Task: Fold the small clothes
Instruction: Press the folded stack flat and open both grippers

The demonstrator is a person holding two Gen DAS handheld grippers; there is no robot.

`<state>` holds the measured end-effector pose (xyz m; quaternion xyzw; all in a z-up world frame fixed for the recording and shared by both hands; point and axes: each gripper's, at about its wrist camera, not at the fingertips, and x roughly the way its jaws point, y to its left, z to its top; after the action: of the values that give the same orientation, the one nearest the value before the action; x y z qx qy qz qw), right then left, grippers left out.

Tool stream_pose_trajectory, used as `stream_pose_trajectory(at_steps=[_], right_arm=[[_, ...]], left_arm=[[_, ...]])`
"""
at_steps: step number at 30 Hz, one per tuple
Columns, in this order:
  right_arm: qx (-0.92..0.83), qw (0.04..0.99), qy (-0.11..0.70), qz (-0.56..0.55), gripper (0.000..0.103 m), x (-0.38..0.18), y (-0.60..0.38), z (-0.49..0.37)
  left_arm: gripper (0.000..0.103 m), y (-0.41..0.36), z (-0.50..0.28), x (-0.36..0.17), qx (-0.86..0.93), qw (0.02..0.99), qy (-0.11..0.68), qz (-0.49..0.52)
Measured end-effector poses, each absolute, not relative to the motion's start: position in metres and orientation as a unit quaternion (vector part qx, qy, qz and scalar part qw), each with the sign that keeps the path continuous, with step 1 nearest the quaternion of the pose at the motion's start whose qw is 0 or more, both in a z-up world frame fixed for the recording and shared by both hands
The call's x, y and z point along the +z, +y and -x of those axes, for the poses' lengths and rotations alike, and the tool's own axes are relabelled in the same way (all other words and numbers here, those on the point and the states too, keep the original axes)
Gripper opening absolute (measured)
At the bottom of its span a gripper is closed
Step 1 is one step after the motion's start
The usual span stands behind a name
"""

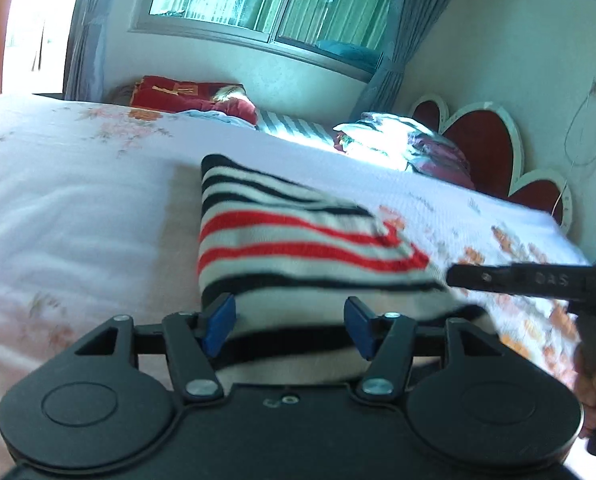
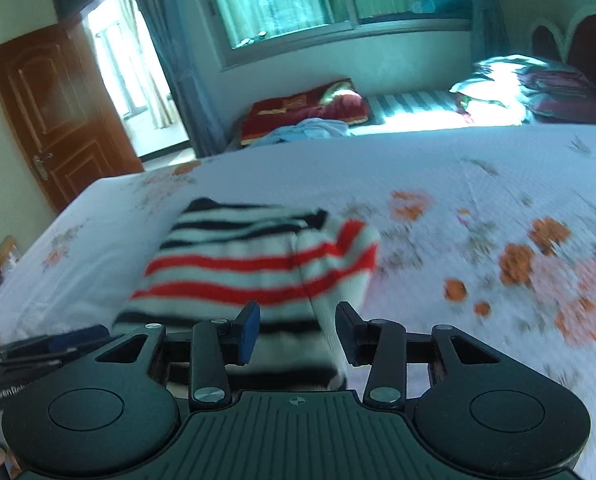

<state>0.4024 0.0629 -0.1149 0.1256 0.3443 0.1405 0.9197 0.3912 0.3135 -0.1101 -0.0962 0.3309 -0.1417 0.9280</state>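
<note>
A folded knit garment (image 1: 298, 240) with black, white and red stripes lies on the flowered bedspread (image 1: 77, 208). Its near edge runs under my left gripper (image 1: 289, 320), whose blue-padded fingers (image 1: 221, 320) stand wide apart above the cloth, open. In the right wrist view the same garment (image 2: 249, 268) reaches between the fingers of my right gripper (image 2: 298, 332), which stand apart over its near right corner without visibly pinching it. Each gripper shows side-on in the other's view: the right one (image 1: 458, 276) at the garment's right edge, the left one (image 2: 93, 336) at its left edge.
The bedspread (image 2: 458, 184) stretches wide to the right. A red blanket (image 2: 298, 112) and light blue cloth (image 2: 310, 128) lie at the far side under the window. Piled bedding (image 1: 398, 140) sits by the red heart-shaped headboard (image 1: 482, 148). A wooden door (image 2: 49, 120) stands open at far left.
</note>
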Motion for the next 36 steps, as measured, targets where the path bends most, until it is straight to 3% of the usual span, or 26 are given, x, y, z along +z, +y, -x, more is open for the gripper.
stream_pose_trajectory(at_steps=[6, 13, 19, 22, 27, 30, 34, 36], right_arm=[[0.091, 0.897, 0.39, -0.187, 0.042, -0.158, 0.053, -0.387], [0.075, 0.904, 0.387, -0.168, 0.043, -0.139, 0.062, -0.368], [0.065, 0.896, 0.408, -0.162, 0.043, -0.167, 0.071, -0.365], [0.066, 0.903, 0.405, -0.125, 0.043, -0.165, 0.078, -0.365], [0.069, 0.903, 0.41, -0.109, 0.043, -0.164, 0.079, -0.367], [0.071, 0.905, 0.409, -0.092, 0.044, -0.163, 0.081, -0.368], [0.058, 0.905, 0.413, -0.081, 0.066, -0.165, 0.078, -0.371], [0.06, 0.901, 0.42, -0.094, 0.069, -0.166, 0.071, -0.374]], left_arm=[[0.059, 0.316, -0.386, -0.12, -0.126, 0.926, 0.345, 0.091], [0.059, 0.319, -0.383, -0.118, -0.122, 0.92, 0.362, 0.092], [0.066, 0.319, -0.385, -0.124, -0.12, 0.915, 0.372, 0.095], [0.072, 0.319, -0.387, -0.123, -0.117, 0.913, 0.379, 0.096], [0.1, 0.315, -0.391, -0.122, -0.095, 0.91, 0.392, 0.094], [0.103, 0.311, -0.391, -0.122, -0.072, 0.907, 0.405, 0.087], [0.103, 0.307, -0.391, -0.125, -0.023, 0.897, 0.434, 0.084], [0.103, 0.306, -0.385, -0.123, -0.003, 0.899, 0.429, 0.093]])
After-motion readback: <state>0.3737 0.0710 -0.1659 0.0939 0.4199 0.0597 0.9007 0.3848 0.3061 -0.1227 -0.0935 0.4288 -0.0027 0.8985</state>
